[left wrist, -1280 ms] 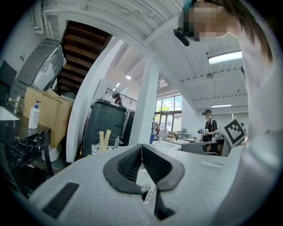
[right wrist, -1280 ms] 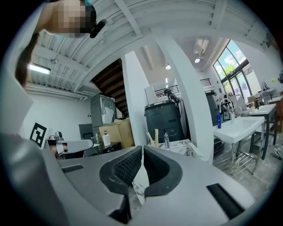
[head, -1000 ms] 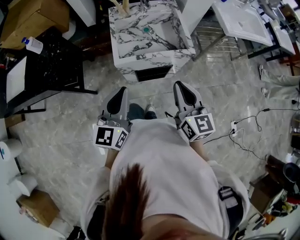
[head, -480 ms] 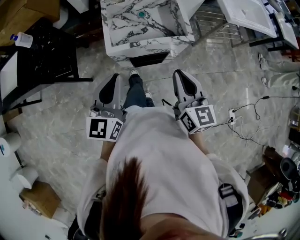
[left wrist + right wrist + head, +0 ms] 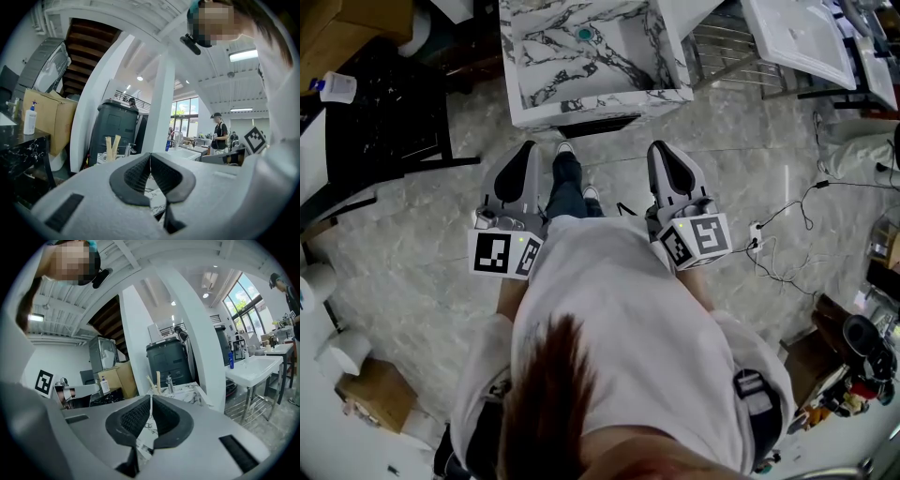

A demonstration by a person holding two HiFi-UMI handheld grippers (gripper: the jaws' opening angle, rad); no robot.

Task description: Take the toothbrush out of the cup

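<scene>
The toothbrushes (image 5: 108, 148), two pale sticks, stand upright at the back of the marble basin (image 5: 581, 105), beside its one tap (image 5: 127, 149). I cannot make out the cup under them. Only my two gripper views show them. The head view cuts off the basin's back edge, where they still showed a second ago. The basin has come closer to me since then, and both tools now sit just short of its front. My left gripper (image 5: 525, 150) and right gripper (image 5: 664, 150) are each clenched on nothing, pads meeting, well apart from the brushes. One bottle (image 5: 337, 86) rests on the black table (image 5: 394, 122) at the left.
</scene>
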